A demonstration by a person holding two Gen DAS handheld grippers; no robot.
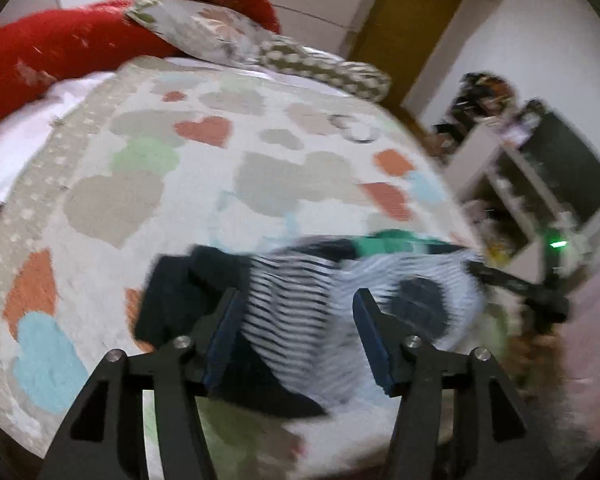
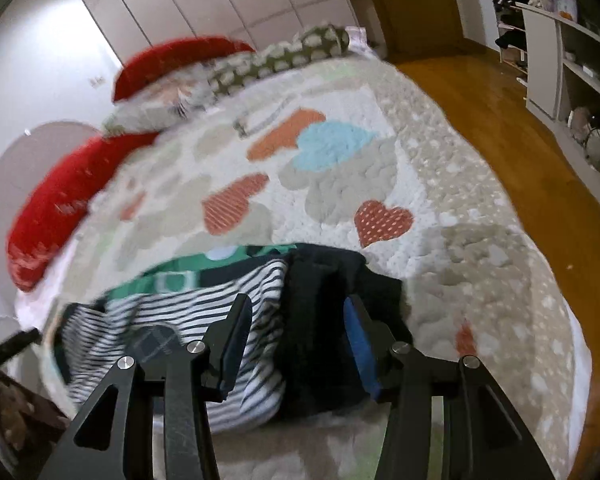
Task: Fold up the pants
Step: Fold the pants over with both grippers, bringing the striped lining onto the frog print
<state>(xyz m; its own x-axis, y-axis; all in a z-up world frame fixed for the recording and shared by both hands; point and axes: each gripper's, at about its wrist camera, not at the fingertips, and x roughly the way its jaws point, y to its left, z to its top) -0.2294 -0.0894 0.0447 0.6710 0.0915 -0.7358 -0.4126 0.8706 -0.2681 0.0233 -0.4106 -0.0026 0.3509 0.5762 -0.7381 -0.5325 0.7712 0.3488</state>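
A heap of clothes lies on the bed near its front edge: a white garment with dark stripes (image 1: 296, 312) (image 2: 204, 308), a dark navy piece (image 1: 176, 292) (image 2: 324, 304) and a green piece (image 1: 392, 242) (image 2: 172, 276). Which of them is the pants I cannot tell. My left gripper (image 1: 296, 312) is open just above the striped garment, holding nothing. My right gripper (image 2: 296, 324) is open over the seam between the striped and the dark piece, holding nothing. The other gripper's black arm (image 1: 520, 284) shows at the right of the left wrist view.
The bed has a heart-patterned quilt (image 1: 228, 168) (image 2: 340, 184). Red pillows (image 1: 52, 56) (image 2: 48, 224) and patterned cushions (image 1: 220, 36) (image 2: 284, 56) lie at its head. Wooden floor (image 2: 512, 120), a door (image 1: 404, 24) and white shelves (image 2: 548, 64) stand to the right.
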